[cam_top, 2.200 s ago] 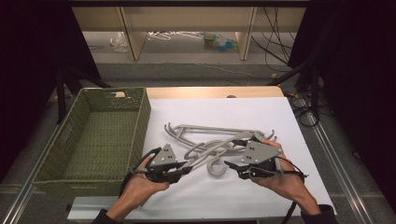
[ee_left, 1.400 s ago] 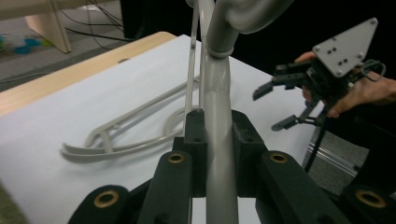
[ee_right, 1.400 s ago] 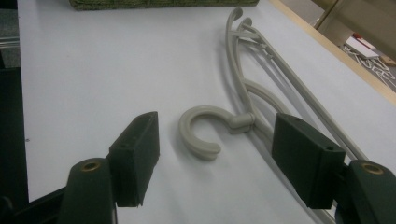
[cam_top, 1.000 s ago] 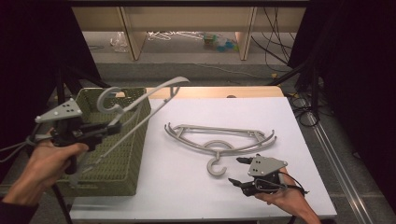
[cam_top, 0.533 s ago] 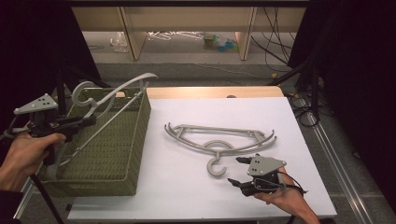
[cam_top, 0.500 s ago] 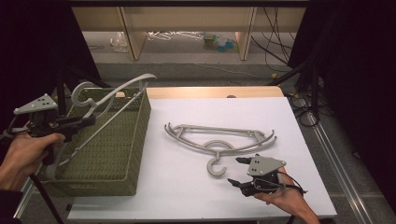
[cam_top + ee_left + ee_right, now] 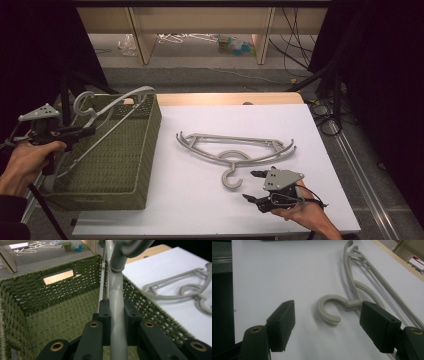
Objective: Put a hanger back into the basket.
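My left gripper [image 7: 80,133] is shut on one arm of a grey plastic hanger [image 7: 117,102], which hangs tilted over the left side of the green woven basket [image 7: 131,172]. In the left gripper view the pads [image 7: 103,315] clamp the hanger's round bar [image 7: 116,286] above the basket's floor [image 7: 62,315]. A second grey hanger [image 7: 235,148] lies flat on the white table sheet [image 7: 200,200], hook towards me. My right gripper [image 7: 254,185] rests open on the sheet just right of that hook [image 7: 329,308]. Its jaws stand wide apart, and nothing is gripped by my right gripper [image 7: 328,316].
The basket stands at the table's left edge with a handle slot [image 7: 58,277] in its far wall. A wooden strip [image 7: 225,98] borders the far side. Cables [image 7: 325,112] and dark stands lie to the right. A shelf [image 7: 200,30] with floor clutter stands behind.
My left gripper carried a hanger from the pile on the sheet over to the basket, moving left and lower. The right gripper backed off a little from the remaining hanger, then stayed put.
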